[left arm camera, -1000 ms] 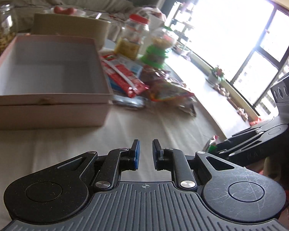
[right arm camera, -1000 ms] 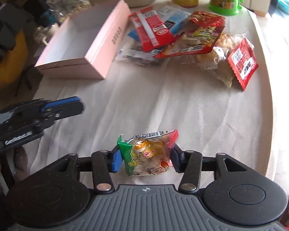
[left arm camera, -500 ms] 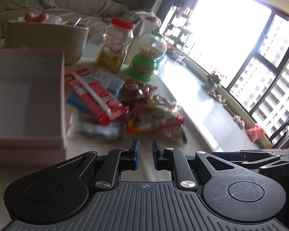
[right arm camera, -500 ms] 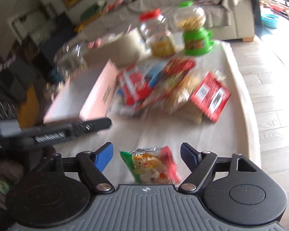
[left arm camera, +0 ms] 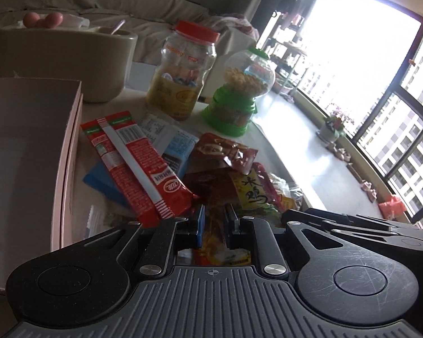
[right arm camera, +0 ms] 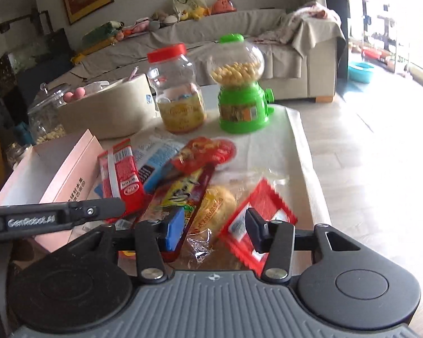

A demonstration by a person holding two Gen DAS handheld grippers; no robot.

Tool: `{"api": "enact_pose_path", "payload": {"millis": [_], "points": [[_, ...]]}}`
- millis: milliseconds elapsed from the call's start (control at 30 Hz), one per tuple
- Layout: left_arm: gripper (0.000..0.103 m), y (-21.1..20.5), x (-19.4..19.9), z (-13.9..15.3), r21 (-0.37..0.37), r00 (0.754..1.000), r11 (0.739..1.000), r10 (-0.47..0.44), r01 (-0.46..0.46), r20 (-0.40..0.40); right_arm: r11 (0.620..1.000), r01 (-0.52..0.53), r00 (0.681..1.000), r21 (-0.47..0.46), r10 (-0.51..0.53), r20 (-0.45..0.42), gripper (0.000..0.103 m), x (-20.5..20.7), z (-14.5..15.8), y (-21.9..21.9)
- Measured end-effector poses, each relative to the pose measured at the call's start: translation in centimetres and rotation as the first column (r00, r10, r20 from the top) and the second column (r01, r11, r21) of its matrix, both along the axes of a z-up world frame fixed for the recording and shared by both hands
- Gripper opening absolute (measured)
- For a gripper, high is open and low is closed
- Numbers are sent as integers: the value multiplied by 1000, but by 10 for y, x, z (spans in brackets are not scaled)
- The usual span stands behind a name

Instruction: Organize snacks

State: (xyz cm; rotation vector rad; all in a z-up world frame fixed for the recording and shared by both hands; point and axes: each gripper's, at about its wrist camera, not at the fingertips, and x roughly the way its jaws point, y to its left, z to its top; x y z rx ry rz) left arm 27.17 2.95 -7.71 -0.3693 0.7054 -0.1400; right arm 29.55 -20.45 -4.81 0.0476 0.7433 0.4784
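Both wrist views look forward and low over the bench point(left arm camera: 284, 140), close above the snack pile point(right arm camera: 189, 180), sharing the pink box point(left arm camera: 67, 152), red-lidded jar point(right arm camera: 177, 95) and green dispenser point(left arm camera: 237, 95).

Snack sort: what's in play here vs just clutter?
In play:
pink box
long red packet
blue packet
bun in clear wrap
flat red packet

Clutter:
red-lid jar
green candy dispenser
beige bowl
sofa

left gripper point(left arm camera: 213, 222) nearly closed above snack packets point(left arm camera: 234, 186) beside pink box point(left arm camera: 28, 152)
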Motion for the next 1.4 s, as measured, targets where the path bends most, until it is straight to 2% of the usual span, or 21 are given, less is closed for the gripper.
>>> {"api": "enact_pose_path", "payload": {"millis": [133,233,433,467,600,833,1000,1167,1233,1300,1400], "points": [[17,1,11,-15,-3,999,1000,20,-20,-48,1000,18,1000,18,-18,-17,47,-8,-7,-11],[17,2,8,-23,-33,999,999,22,-23,-42,999,29,1000,22,-29,-6,47,-18,-7,-15],[18,-2,-7,-30,-107,996,993,-61,54,-62,997,1,1000,80,2,-29,48,-29,-10,-15],[18,-2,-9,-32,-113,995,992,-72,64,-66,996,-8,999,86,11,-32,44,-32,-11,-12],[18,-2,-27,-35,-127,993,988,-93,84,-72,995,-28,999,99,31,-36,31,-43,-12,0],[18,17,-71,-32,-153,995,987,-69,56,-78,985,-30,998,168,39,-52,29,-51,-1,5],[18,23,-99,-26,-130,993,988,-90,80,-74,985,7,1000,172,-5,-8,30,-61,8,8],[18,29,-114,-21,-130,996,989,-83,77,-40,975,9,999,222,-1,-38,30,-60,14,7],[18,29,-116,-20,-137,996,988,-78,73,-32,984,17,1000,177,-14,-21,34,-54,13,16],[18,30,-119,-19,-145,997,987,-78,73,-26,994,11,1000,108,-12,12,58,-43,13,30],[18,27,-122,-18,-152,996,985,-83,79,-19,1000,1,998,-11,0,66,68,-17,13,54]]}}
